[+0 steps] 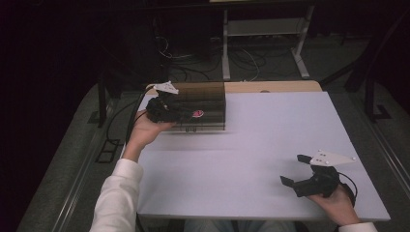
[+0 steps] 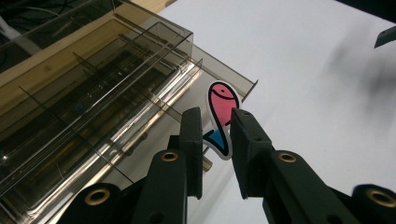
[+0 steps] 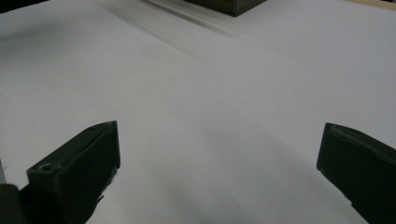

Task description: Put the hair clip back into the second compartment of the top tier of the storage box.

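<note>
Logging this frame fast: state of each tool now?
Left tool: closed on the fish tag, beside the clear box.
Right tool: open, holding nothing.

a pink fish cutout (image 2: 222,105) with a white border, a dark outline and a blue tail is seen between black jaws. the compartment box (image 2: 93,102) is tinted smoky brown and see-through, with a pale wooden strip (image 1: 270,86) seen behind it. the table top (image 1: 261,145) is shown in plain pale lilac-white. a white sleeve (image 1: 116,198) is picked out against the dark floor.
</note>
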`<state>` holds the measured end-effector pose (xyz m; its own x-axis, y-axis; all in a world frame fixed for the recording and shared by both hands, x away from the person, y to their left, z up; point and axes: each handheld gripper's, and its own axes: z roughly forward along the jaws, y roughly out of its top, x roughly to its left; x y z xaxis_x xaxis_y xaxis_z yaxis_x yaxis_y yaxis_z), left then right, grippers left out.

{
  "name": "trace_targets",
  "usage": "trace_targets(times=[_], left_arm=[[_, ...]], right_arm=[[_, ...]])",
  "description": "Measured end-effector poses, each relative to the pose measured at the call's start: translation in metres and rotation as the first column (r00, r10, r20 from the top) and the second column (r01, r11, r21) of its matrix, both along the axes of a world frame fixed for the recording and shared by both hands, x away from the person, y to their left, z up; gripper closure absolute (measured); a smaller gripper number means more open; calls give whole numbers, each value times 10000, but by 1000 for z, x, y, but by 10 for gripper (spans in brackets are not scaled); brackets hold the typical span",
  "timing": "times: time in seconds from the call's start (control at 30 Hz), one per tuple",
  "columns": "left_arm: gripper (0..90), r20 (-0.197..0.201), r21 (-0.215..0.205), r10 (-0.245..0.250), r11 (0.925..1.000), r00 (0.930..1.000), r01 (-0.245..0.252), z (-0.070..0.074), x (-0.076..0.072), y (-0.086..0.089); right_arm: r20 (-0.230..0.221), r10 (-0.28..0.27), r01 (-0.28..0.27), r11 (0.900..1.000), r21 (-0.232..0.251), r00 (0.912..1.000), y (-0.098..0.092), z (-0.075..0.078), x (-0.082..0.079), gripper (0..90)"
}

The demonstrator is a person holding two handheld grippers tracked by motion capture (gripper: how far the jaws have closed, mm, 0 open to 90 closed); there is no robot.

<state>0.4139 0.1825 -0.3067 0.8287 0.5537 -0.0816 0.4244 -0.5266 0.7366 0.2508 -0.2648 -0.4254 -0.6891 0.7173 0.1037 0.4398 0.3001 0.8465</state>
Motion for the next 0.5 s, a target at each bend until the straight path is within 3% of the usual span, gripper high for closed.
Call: trace_targets(times=[0.5], left_arm=[[745, -157, 288, 381, 9989, 9992, -376, -10, 14, -1]], right_arm=[[-3, -4, 4, 10000, 1, 10000, -1, 0, 0, 0]])
